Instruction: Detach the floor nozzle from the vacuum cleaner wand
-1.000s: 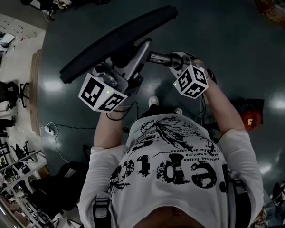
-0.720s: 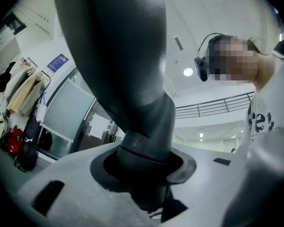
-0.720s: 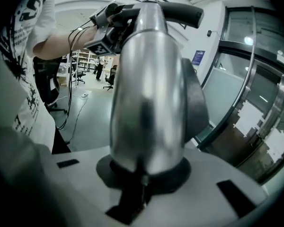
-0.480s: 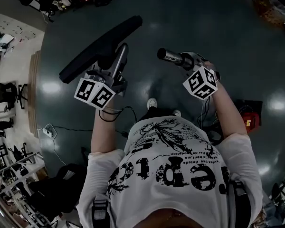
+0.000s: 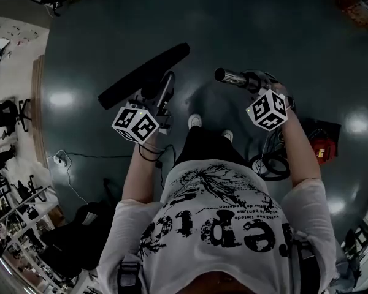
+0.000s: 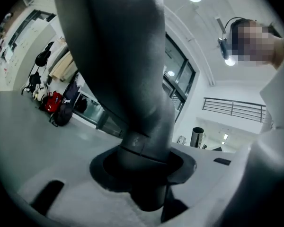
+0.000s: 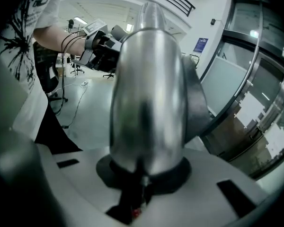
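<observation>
Black floor nozzle [image 5: 142,75] already free, kept well apart from chrome wand [image 5: 232,77], seemingly to prevent re-seating. Left gripper [image 5: 161,100] nearly level out front, jaws a little apart and clamped on the nozzle's neck. Right gripper [image 5: 253,81] tilted downward, jaws close together, pinched round the wand's tube near its open end.

Dim, vignetted fisheye views; floor [image 5: 61,98] glare; blurred foregrounds
</observation>
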### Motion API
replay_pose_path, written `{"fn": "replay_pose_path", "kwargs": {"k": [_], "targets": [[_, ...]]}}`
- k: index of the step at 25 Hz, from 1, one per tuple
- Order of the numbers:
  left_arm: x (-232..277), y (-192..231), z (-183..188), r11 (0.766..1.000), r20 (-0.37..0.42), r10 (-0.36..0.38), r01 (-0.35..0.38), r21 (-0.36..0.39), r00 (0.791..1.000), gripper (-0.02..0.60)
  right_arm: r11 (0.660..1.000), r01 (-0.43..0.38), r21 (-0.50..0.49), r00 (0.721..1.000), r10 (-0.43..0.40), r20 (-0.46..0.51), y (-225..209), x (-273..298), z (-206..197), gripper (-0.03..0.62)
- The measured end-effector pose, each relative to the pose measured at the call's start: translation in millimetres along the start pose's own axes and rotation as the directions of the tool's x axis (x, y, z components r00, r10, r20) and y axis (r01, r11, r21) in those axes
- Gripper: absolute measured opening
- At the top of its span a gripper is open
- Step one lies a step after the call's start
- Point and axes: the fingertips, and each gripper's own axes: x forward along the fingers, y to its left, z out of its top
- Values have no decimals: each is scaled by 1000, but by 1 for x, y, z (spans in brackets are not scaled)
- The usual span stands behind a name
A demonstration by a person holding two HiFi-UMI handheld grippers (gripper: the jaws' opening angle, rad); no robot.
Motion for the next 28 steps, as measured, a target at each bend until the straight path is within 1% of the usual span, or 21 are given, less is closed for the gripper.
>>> {"fn": "replay_pose_path", "kwargs": {"k": [2, 4, 7, 10, 12, 13, 17, 19, 22, 24, 26, 28], "targets": [[8, 12, -20, 999, -22, 8, -9, -44, 1000, 147, 1000, -23, 9, 1000, 23, -15, 2, 17, -13, 54], [17, 25, -41, 998, -43, 13, -16, -58, 999, 149, 999, -44, 18, 999, 45, -26, 5, 37, -27, 54], [37, 54, -80, 999, -85, 32, -35, -31, 996, 149, 997, -70, 16, 997, 71, -38, 9, 77, -53, 54], [65, 98, -139, 999, -131, 41, -43, -15, 991, 148, 995, -99, 6, 993, 99, -61, 19, 135, -97, 54], [85, 135, -197, 999, -164, 28, -33, -29, 986, 148, 992, -124, 4, 989, 124, -76, 36, 189, -138, 54], [92, 157, -233, 999, -186, 18, -26, -39, 982, 149, 990, -138, 5, 987, 138, -80, 50, 220, -163, 54], [109, 249, -406, 996, -282, -24, -1, -91, 959, 148, 976, -217, 29, 970, 219, -107, 133, 348, -276, 54], [122, 293, -479, 993, -317, -38, 0, -120, 948, 147, 964, -261, 44, 952, 265, -153, 163, 405, -331, 54], [149, 349, -559, 988, -353, -66, 13, -152, 933, 147, 950, -307, 65, 921, 313, -230, 183, 480, -401, 54], [165, 382, -604, 984, -358, -79, 15, -179, 930, 148, 942, -323, 91, 902, 335, -271, 197, 521, -444, 54], [179, 412, -650, 977, -362, -89, 11, -212, 928, 147, 932, -342, 120, 881, 362, -304, 215, 556, -482, 52], [189, 437, -696, 970, -389, -111, 15, -242, 915, 147, 916, -374, 144, 852, 401, -336, 236, 586, -512, 51]]}}
